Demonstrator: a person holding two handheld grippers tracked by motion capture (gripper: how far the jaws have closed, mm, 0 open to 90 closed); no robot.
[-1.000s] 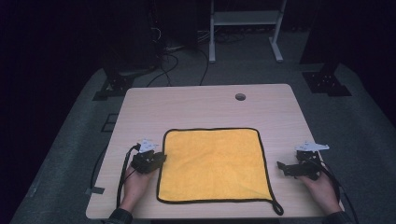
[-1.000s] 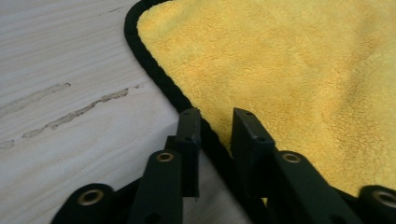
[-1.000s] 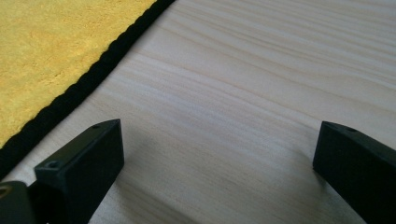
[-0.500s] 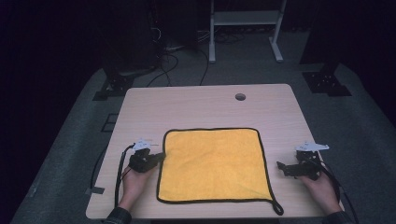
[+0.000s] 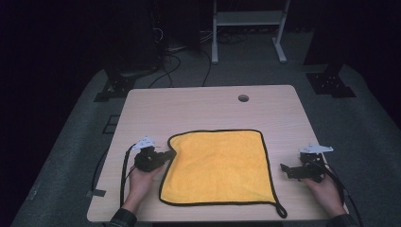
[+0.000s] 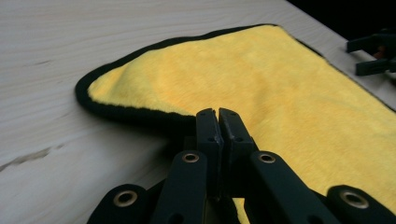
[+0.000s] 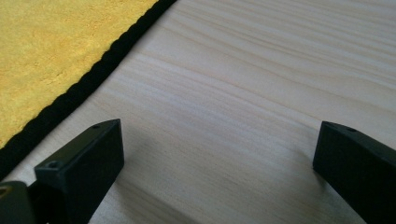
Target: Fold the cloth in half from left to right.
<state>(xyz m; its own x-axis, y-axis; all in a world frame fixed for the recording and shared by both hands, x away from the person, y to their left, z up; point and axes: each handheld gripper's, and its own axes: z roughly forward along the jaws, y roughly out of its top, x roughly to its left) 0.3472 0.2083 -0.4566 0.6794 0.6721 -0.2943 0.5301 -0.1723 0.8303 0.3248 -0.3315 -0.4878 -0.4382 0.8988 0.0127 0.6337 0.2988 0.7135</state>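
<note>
One yellow cloth (image 5: 220, 168) is lying on the desk (image 5: 208, 106); the left gripper (image 5: 168, 154) is pinching its edge with closed fingers, the right gripper (image 5: 283, 168) is hovering with fingers wide apart.

We find no legible text, label, brand, number or sign on any surface: the cloth (image 5: 220, 165), the table (image 5: 198, 106) and both grippers carry no readable markings.
</note>
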